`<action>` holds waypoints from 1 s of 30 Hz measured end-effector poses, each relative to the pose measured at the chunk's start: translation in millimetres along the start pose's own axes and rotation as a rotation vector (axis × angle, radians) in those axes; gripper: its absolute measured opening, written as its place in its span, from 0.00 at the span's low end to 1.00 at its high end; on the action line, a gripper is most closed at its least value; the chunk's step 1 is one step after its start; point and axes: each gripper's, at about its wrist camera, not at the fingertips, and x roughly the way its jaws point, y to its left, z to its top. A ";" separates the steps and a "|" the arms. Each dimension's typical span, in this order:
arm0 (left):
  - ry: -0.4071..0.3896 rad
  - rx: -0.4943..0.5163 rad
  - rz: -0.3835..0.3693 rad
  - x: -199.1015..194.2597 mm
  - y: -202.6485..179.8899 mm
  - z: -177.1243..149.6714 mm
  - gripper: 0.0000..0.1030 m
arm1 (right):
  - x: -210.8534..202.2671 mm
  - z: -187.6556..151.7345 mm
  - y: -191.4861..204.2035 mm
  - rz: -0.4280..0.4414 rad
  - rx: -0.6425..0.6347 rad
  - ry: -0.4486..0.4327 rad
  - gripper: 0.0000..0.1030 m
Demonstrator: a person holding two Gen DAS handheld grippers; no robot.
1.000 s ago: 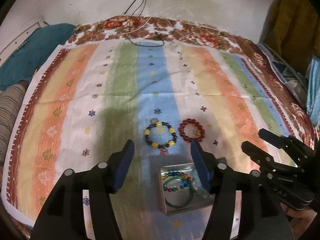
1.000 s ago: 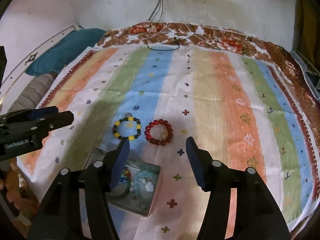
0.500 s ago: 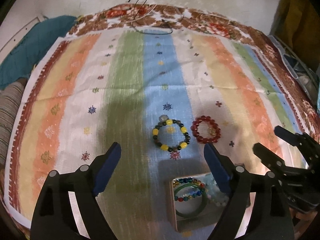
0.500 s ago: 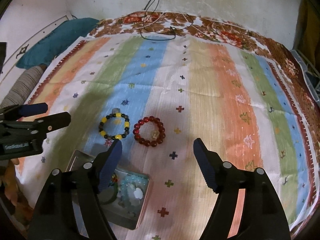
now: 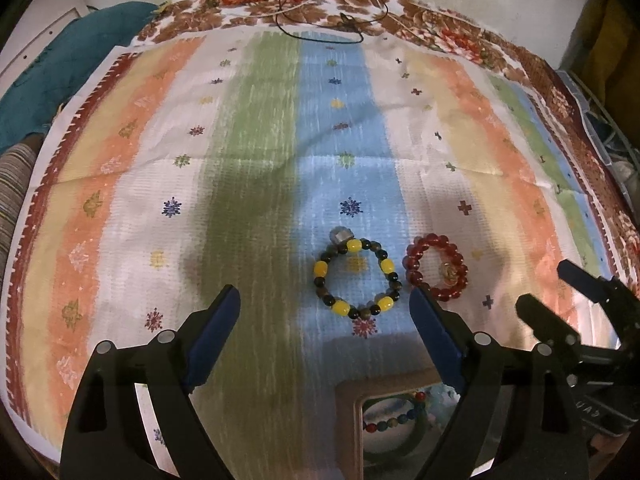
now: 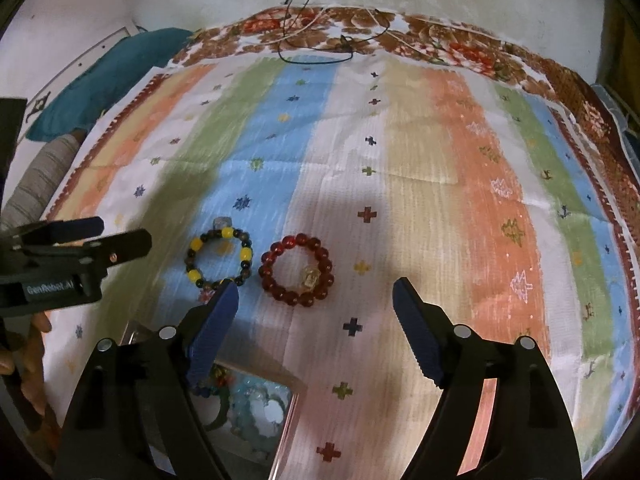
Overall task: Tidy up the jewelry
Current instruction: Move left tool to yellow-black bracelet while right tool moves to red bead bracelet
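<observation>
A yellow-and-dark bead bracelet (image 5: 356, 278) (image 6: 219, 257) lies flat on the striped cloth, with a red bead bracelet (image 5: 436, 267) (image 6: 296, 275) just to its right. A small metal box (image 5: 394, 420) (image 6: 256, 404) nearer me holds a green bangle and several bead bracelets. My left gripper (image 5: 324, 312) is open and empty, hovering just short of the yellow bracelet. My right gripper (image 6: 314, 300) is open and empty, just short of the red bracelet. Each gripper shows at the edge of the other's view.
The striped cloth (image 5: 260, 160) covers a bed against a white wall. A teal pillow (image 5: 60, 76) and a striped bolster (image 5: 16, 184) lie at the left. Cables (image 5: 320, 20) trail over the far floral border. Clutter sits past the right edge.
Both grippers have opened wider and moved forward toward the two bracelets. The box has slid lower in both views.
</observation>
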 end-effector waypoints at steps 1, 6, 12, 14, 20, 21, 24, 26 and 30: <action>0.002 0.001 0.003 2.4 0.4 0.9 0.83 | 1.5 0.9 -0.5 0.002 0.002 0.003 0.78; 0.015 -0.007 0.019 12.5 3.7 3.0 0.84 | 15.3 6.0 -0.9 0.015 0.006 0.031 0.78; 0.042 0.006 0.022 27.7 2.4 3.3 0.84 | 27.9 11.4 -4.4 0.005 0.010 0.051 0.78; 0.048 0.014 0.022 32.1 0.9 4.1 0.84 | 30.5 12.7 -5.4 0.000 0.012 0.054 0.78; 0.060 0.022 0.024 42.7 -1.2 6.7 0.84 | 42.4 16.7 -7.2 -0.018 0.012 0.069 0.78; 0.063 0.026 0.025 44.9 -1.4 6.9 0.84 | 45.3 17.4 -8.1 -0.019 0.014 0.074 0.78; 0.076 0.032 0.031 51.7 -1.8 7.7 0.82 | 52.8 18.9 -10.5 -0.020 0.019 0.086 0.78; 0.084 0.036 0.037 56.5 -1.2 7.9 0.82 | 56.9 18.8 -11.6 -0.020 0.021 0.093 0.78; 0.099 0.048 0.044 64.5 -1.7 7.9 0.81 | 66.0 19.0 -12.9 -0.016 0.030 0.108 0.78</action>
